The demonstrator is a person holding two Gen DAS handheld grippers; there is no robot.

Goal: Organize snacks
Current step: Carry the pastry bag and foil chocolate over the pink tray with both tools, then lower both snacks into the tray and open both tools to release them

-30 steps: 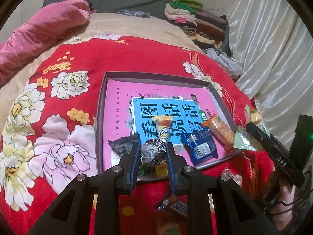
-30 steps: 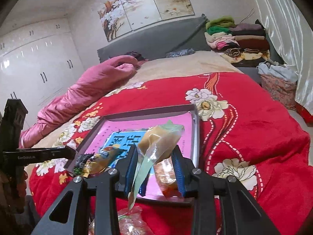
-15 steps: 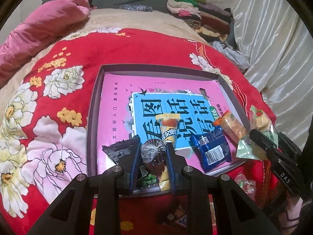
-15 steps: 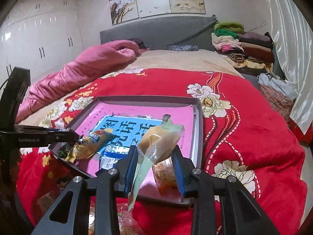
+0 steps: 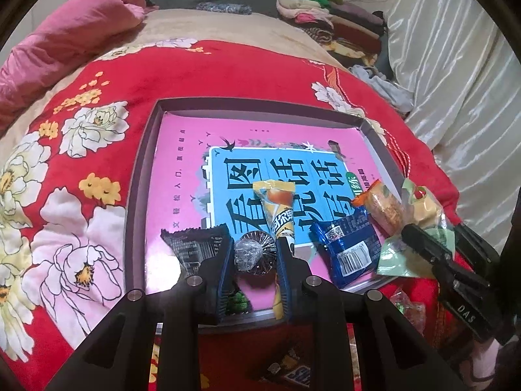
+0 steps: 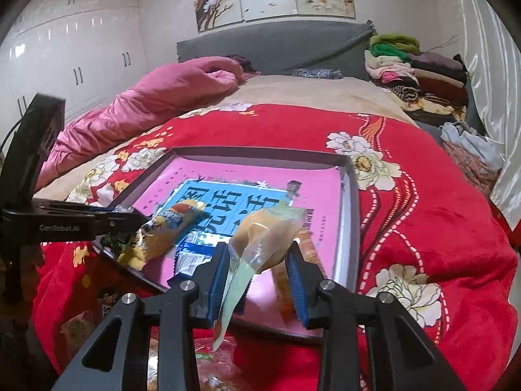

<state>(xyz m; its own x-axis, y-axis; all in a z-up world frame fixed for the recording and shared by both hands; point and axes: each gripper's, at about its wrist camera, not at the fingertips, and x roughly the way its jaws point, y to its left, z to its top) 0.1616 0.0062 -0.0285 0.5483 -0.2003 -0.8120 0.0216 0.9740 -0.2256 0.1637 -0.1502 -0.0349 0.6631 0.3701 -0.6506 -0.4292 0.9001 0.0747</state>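
A grey-rimmed tray (image 5: 143, 169) with a pink and blue printed floor lies on the red flowered blanket. My left gripper (image 5: 254, 260) is shut on a clear-wrapped round dark snack (image 5: 252, 252) over the tray's near edge. A long yellow packet (image 5: 278, 208) runs along its right finger; I cannot tell whether it is pinched too. A black packet (image 5: 195, 244), a blue packet (image 5: 348, 247) and an orange snack (image 5: 381, 208) lie in the tray. My right gripper (image 6: 257, 267) is shut on a pale green and tan packet (image 6: 270, 228) above the tray's near right corner.
Loose snacks lie on the blanket below the tray, among them a dark bar (image 5: 293, 374) and a clear packet (image 6: 211, 368). A pink quilt (image 6: 146, 104) lies at the far left, folded clothes (image 6: 416, 71) at the far right, and a white curtain (image 5: 456, 81) on the right.
Both grippers have come forward and down over the tray's near edge, keeping their snacks. The right gripper has rolled, so its view now stands level.
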